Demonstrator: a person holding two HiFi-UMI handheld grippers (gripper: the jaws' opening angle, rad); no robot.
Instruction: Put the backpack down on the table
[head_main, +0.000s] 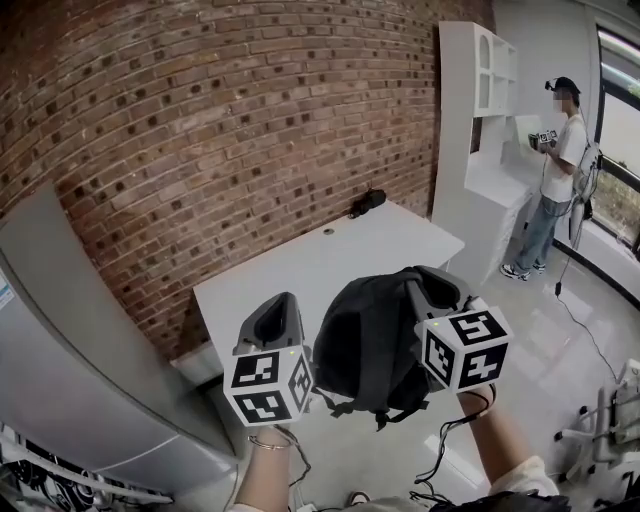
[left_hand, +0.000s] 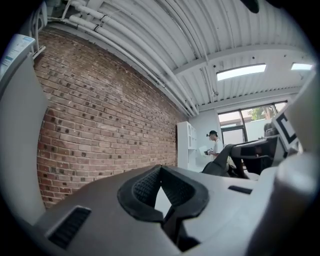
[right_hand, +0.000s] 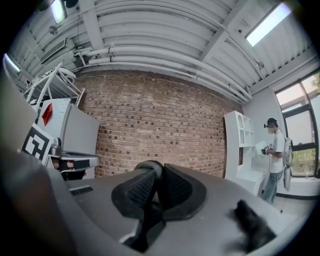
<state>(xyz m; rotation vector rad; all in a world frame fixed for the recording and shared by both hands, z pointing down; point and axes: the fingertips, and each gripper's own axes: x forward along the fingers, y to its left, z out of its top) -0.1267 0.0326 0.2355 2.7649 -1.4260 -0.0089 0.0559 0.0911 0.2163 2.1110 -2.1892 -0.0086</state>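
Observation:
A dark grey backpack (head_main: 370, 340) hangs in the air between my two grippers, over the near edge of the white table (head_main: 300, 265). My right gripper (head_main: 440, 287) is at its upper right and holds it up. In the right gripper view the jaws (right_hand: 152, 177) are shut on a grey strap of the backpack (right_hand: 150, 169). My left gripper (head_main: 272, 314) floats beside the bag's left side, apart from it. A narrow gap shows between its pads (left_hand: 145, 189), with nothing in it. From that view the backpack (left_hand: 227, 161) appears off to the right.
A small black object (head_main: 367, 202) lies at the table's far end against the brick wall. A white shelf unit (head_main: 478, 110) stands to the right, with a person (head_main: 558, 170) in front of it. A grey cabinet (head_main: 60, 340) stands at the left.

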